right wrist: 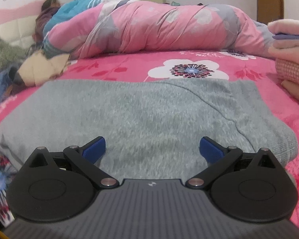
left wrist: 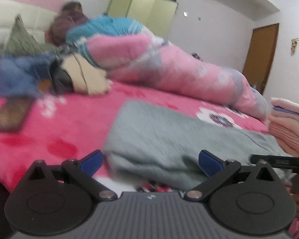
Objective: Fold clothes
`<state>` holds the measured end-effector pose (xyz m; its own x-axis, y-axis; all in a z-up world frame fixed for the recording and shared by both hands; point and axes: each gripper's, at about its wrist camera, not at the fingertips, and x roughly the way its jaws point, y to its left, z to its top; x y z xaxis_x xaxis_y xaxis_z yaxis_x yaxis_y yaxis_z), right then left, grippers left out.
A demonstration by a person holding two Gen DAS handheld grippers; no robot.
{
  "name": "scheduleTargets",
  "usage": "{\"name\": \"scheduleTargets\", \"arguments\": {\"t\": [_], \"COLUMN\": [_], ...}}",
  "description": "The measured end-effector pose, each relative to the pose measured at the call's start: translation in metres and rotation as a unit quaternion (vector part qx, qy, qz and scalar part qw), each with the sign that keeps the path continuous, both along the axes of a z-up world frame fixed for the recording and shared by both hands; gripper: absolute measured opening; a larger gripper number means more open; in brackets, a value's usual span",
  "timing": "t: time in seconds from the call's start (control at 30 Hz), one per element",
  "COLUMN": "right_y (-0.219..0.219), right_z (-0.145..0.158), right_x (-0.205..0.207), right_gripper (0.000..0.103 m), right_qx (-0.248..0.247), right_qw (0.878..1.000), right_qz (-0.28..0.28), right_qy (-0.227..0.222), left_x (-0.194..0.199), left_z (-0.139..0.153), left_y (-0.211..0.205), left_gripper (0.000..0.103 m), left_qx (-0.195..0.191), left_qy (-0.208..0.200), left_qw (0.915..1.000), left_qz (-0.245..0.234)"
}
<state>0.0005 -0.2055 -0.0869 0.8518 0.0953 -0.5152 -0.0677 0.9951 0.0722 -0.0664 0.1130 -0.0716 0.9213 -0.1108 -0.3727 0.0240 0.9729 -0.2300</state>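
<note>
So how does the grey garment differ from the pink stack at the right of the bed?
The grey garment is fuzzy and lies low and spread in front of the grippers; the pink stack is several folded pieces piled high. The garment is one grey colour; the stack is pale pink with a purple layer and a checked piece. Both rest on the bedspread.

A home bedroom: pink floral bed [right wrist: 119, 67], rolled quilt [right wrist: 159, 29], padded headboard [left wrist: 20, 18], wardrobe [left wrist: 143, 6].

The left wrist view is motion-blurred; the folded pink stack [right wrist: 291, 45] is cut off by the right edge.
</note>
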Motion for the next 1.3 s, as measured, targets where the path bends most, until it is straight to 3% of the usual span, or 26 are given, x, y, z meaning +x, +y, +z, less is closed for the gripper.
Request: {"name": "scheduleTargets", "arguments": {"t": [0.23, 0.33, 0.47, 0.53, 0.9, 1.07, 1.23, 1.3], "right_y": [-0.003, 0.001, 0.006, 0.010, 0.006, 0.002, -0.004, -0.011], "right_z": [0.013, 0.018, 0.021, 0.021, 0.014, 0.010, 0.004, -0.001], "right_x": [-0.007, -0.010, -0.013, -0.013, -0.010, -0.009, -0.005, -0.001], "right_gripper": [0.098, 0.097, 0.097, 0.096, 0.094, 0.094, 0.090, 0.082], "right_qx": [0.028, 0.021, 0.014, 0.003, -0.007, 0.001, -0.002, 0.003], "right_qw": [0.999, 0.998, 0.997, 0.997, 0.997, 0.998, 0.999, 0.999], "right_qz": [-0.014, -0.005, 0.018, 0.027, 0.025, 0.018, -0.006, -0.019], "right_qy": [-0.040, -0.057, -0.072, -0.075, -0.067, -0.061, -0.046, -0.034], "left_x": [0.008, 0.005, -0.008, -0.016, 0.015, 0.020, 0.028, 0.027], "left_z": [0.001, 0.003, 0.004, 0.001, -0.025, -0.020, -0.022, -0.024], "left_y": [0.015, 0.018, 0.019, 0.015, -0.003, 0.001, 0.020, 0.020], "left_gripper": [0.074, 0.070, 0.070, 0.071, 0.071, 0.070, 0.071, 0.071], "left_qx": [-0.009, 0.000, 0.055, 0.106, 0.219, 0.217, 0.177, 0.176], "left_qy": [-0.016, -0.015, -0.028, -0.032, 0.040, 0.036, 0.060, 0.062], "left_qw": [0.9997, 0.9998, 0.9980, 0.9933, 0.9749, 0.9747, 0.9788, 0.9786], "left_qz": [0.014, 0.011, -0.013, -0.033, -0.002, 0.042, 0.083, 0.086]}}
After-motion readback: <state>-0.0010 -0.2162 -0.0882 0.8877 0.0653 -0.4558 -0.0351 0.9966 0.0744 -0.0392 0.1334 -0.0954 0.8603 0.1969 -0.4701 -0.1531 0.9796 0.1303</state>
